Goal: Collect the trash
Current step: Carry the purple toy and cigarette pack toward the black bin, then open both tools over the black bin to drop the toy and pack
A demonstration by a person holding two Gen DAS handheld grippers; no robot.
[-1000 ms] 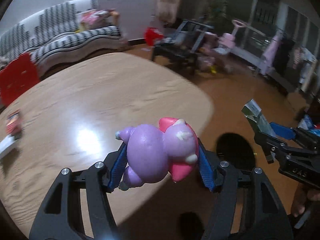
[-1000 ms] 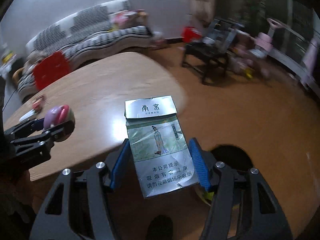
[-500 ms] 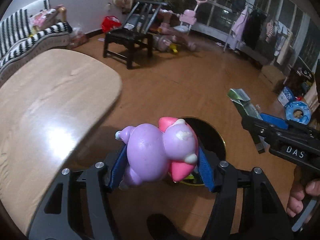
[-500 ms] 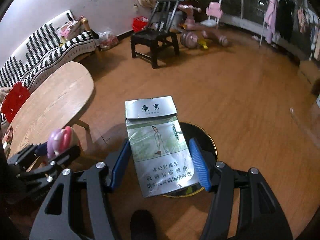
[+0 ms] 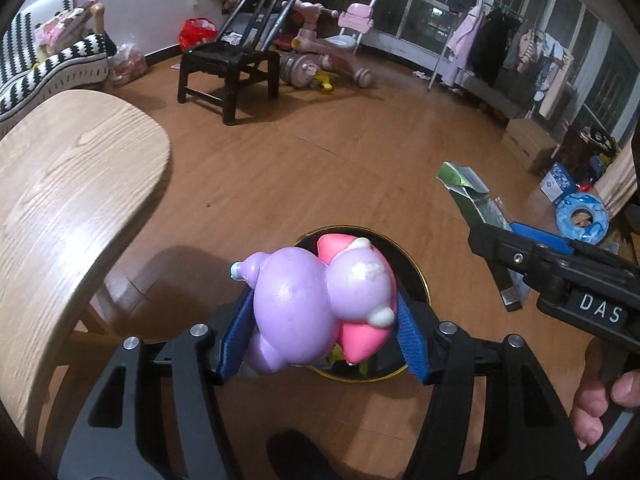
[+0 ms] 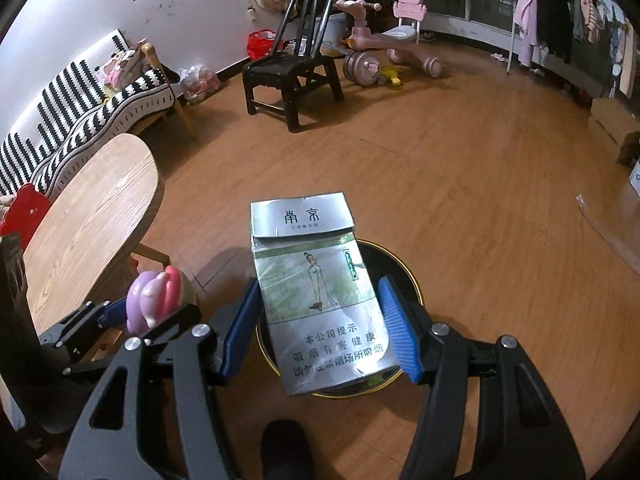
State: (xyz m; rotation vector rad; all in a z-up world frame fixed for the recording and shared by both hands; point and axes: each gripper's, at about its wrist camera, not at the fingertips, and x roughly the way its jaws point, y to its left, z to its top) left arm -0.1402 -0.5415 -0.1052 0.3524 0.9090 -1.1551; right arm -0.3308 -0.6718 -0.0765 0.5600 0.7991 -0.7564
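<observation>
My left gripper (image 5: 320, 320) is shut on a purple and pink squishy toy (image 5: 316, 304), held over a round black trash bin with a gold rim (image 5: 416, 272) on the floor. The toy also shows in the right wrist view (image 6: 154, 298). My right gripper (image 6: 320, 320) is shut on a silver and green cigarette pack (image 6: 320, 292), held above the same bin (image 6: 404, 272). The pack also shows at the right of the left wrist view (image 5: 472, 200).
A wooden table (image 5: 60, 208) stands to the left of the bin. A black chair (image 6: 292, 76), pink ride-on toys (image 6: 384, 44) and a striped sofa (image 6: 80, 116) stand farther back on the wooden floor. A clothes rack (image 5: 492, 48) is at the right.
Both grippers have swung away from the table top toward the floor. They now hang over the trash bin, each with its object in its grip.
</observation>
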